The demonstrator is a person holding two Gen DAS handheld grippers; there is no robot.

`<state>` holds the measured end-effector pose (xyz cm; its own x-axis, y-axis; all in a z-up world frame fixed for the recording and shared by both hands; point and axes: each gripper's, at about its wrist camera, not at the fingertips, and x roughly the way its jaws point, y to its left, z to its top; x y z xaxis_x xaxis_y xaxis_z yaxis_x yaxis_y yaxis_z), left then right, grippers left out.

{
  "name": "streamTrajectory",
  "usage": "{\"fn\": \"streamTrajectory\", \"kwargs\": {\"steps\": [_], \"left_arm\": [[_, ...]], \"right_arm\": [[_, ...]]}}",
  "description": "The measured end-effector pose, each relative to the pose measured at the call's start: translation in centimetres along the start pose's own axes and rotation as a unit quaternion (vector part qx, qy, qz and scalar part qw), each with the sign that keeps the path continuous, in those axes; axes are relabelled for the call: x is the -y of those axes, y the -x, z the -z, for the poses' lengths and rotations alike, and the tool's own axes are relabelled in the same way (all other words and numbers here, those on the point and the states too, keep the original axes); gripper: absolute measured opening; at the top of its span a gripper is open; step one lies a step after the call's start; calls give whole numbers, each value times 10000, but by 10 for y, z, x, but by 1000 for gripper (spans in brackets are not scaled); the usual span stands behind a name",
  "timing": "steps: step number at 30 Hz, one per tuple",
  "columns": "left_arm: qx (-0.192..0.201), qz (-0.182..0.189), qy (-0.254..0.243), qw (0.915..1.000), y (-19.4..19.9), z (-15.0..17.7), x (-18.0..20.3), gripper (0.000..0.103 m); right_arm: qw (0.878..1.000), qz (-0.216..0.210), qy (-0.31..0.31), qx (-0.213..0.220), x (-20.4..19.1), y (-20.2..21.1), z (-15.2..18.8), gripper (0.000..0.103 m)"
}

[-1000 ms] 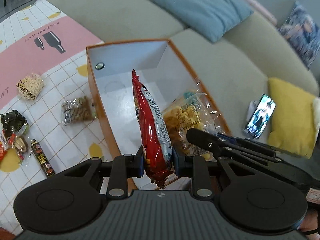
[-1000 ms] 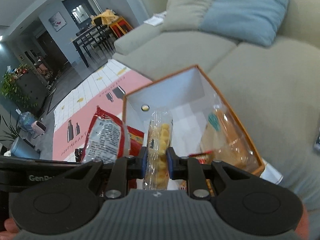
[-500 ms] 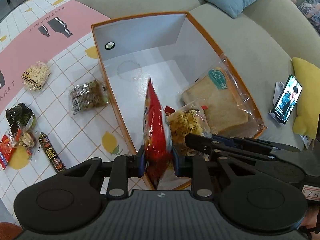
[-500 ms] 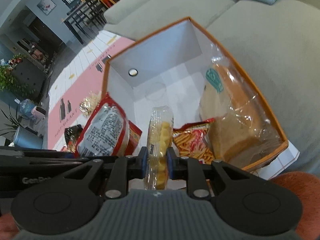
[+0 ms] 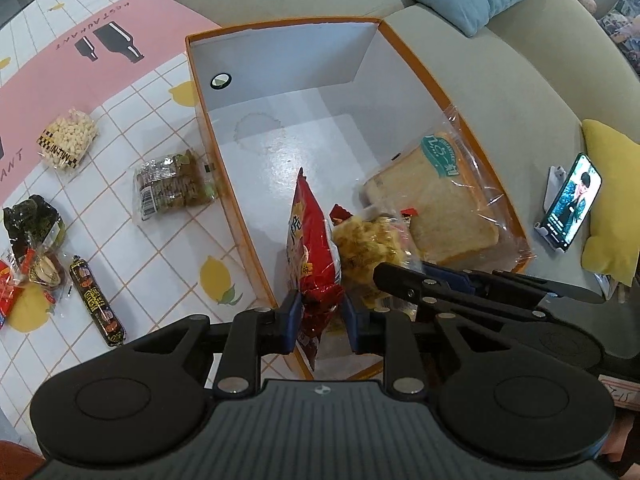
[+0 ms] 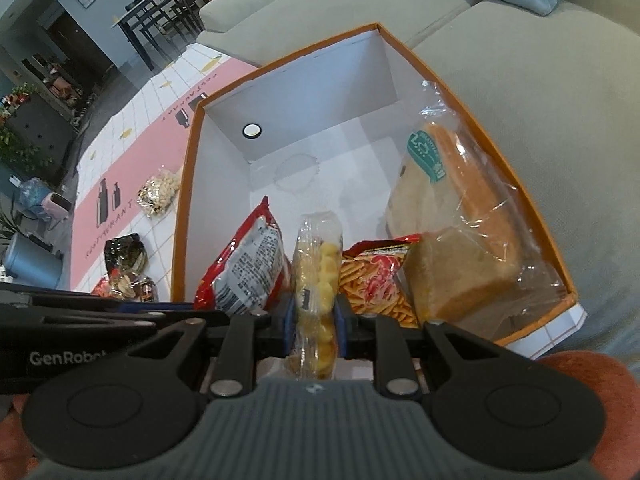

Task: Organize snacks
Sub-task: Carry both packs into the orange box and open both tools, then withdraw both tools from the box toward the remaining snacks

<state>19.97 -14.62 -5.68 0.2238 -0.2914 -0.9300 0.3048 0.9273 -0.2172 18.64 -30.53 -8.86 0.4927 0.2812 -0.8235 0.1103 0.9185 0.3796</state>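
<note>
snacks going into the orange box, one pack in each gripper

snacks are sitting partly inside the orange box (image 5: pixel 224 184) and partly out on the tiled mat (image 5: pixel 160 256). the left gripper (image 5: pixel 319 316) is pinching a red chip bag (image 5: pixel 308 248) edge-on between its blue pads, low over the near end of the box. the right gripper (image 6: pixel 316 322) is loosening slightly around a clear pack of yellow puffs (image 6: pixel 318 276), which is sitting between its pads with the blue faces touching it.

the left wrist view is showing what the other hides: a brown snack pack (image 5: pixel 172 186) just beside the box wall, a dark sausage stick (image 5: pixel 96 304), a pale puff bag (image 5: pixel 68 138), and a phone (image 5: pixel 570 204) propped on the sofa.

the right wrist view is showing a red fries packet (image 6: pixel 372 280) wedged beside the bagged bread loaf (image 6: pixel 460 232), and a dining table (image 6: pixel 160 20) far behind.
</note>
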Motion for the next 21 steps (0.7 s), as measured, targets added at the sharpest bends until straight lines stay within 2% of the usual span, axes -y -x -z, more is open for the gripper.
{"fn": "streamTrajectory", "kwargs": {"steps": [3,7,13,21], "left_arm": [[51,84,-12,10000,5,2,0,35],[173,208,36,9996,14,6,-1,43],[451,292,105,9985,34,15,-4,48],[1300,15,-99,9915,83,35,-5,50]], "right_arm": [[9999,149,-19,38,-1,5,0,30],[9994,275,-3,192,-3,15,0,36],[9975,462,230,475,-15,33,3,42],[9879,599,744,1221,-47,67,10,49]]}}
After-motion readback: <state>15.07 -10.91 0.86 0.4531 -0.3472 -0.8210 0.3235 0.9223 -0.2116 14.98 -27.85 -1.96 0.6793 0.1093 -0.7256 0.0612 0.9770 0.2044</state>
